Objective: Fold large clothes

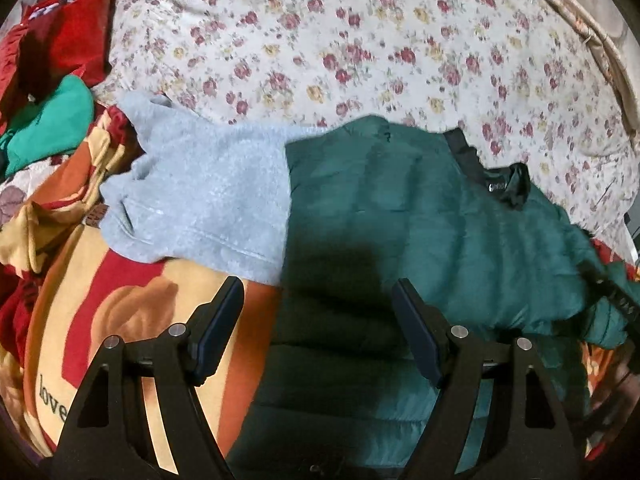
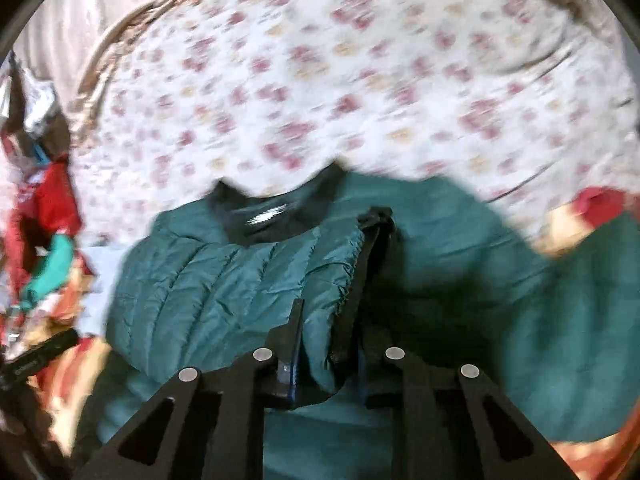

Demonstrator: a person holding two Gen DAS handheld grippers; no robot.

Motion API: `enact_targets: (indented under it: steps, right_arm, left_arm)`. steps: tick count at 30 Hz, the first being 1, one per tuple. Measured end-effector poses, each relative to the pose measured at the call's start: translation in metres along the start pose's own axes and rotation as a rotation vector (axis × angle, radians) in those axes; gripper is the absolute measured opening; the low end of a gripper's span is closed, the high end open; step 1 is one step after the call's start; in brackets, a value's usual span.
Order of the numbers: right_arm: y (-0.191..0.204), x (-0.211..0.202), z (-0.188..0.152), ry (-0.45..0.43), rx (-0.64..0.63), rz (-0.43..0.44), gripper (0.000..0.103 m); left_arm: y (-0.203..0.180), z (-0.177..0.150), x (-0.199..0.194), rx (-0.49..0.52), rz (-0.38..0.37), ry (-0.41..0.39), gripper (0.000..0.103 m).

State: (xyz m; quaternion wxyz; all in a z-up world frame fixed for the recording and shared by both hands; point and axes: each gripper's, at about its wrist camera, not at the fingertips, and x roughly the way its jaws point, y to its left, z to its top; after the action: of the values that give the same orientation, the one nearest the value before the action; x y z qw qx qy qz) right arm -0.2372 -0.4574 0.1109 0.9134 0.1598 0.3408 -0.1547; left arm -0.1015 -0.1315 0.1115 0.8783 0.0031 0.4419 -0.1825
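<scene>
A dark green quilted jacket [image 1: 420,220] with a black collar [image 1: 508,188] lies spread on the bed. My left gripper [image 1: 318,292] hovers open above the jacket's near left edge, where it meets the orange blanket, with nothing between its fingers. In the right wrist view the jacket [image 2: 224,280] fills the middle, its collar [image 2: 276,216] towards the far side. My right gripper [image 2: 330,320] is shut on a bunched fold of the jacket along its black-lined front edge. The cloth hides the tip of its right finger.
A grey fleece sweater [image 1: 200,192] lies just left of the jacket, its edge touching it. Under both is an orange and red blanket [image 1: 140,320], with a floral sheet [image 1: 360,40] beyond. Red clothes [image 1: 60,40] and a bright green garment [image 1: 48,124] are piled at the far left.
</scene>
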Motion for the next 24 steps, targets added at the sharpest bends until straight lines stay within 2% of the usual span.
enact_targets:
  steps: [2,6,10,11,12,14,17,20,22,24]
  right_arm:
    - [-0.015,0.006,0.001,0.006,-0.006,-0.072,0.018]
    - [-0.027,0.043,-0.004,0.072,-0.022,-0.155,0.017]
    - [-0.031,0.052,-0.006,0.072,-0.015,-0.156,0.018]
    - [-0.032,0.049,-0.003,0.077,-0.010,-0.148,0.029]
    - [-0.033,0.045,-0.001,0.088,-0.003,-0.154,0.053]
    - [-0.036,0.032,-0.002,0.076,0.004,-0.160,0.077]
    - [-0.030,0.008,-0.003,0.030,-0.003,-0.151,0.077]
    - [-0.010,-0.012,-0.004,-0.008,-0.030,-0.041,0.077]
    - [0.007,-0.011,-0.006,-0.005,-0.072,0.021,0.077]
    - [0.022,0.004,-0.008,0.023,-0.119,0.047,0.077]
  left_arm:
    - [-0.007,-0.002,0.008,0.008,-0.001,0.015,0.077]
    - [-0.022,-0.002,0.014,0.027,0.004,0.008,0.077]
    - [-0.033,0.003,0.019,0.042,0.009,0.007,0.077]
    - [-0.035,0.004,0.020,0.050,0.014,0.002,0.077]
    - [-0.036,0.005,0.021,0.055,0.017,-0.003,0.077]
    - [-0.040,0.008,0.023,0.065,0.022,-0.020,0.077]
    - [-0.043,0.012,0.028,0.070,0.029,-0.036,0.077]
    - [-0.045,0.015,0.038,0.070,0.040,-0.035,0.077]
    - [-0.046,0.015,0.046,0.067,0.046,-0.030,0.077]
    - [-0.047,0.014,0.055,0.065,0.056,-0.018,0.077]
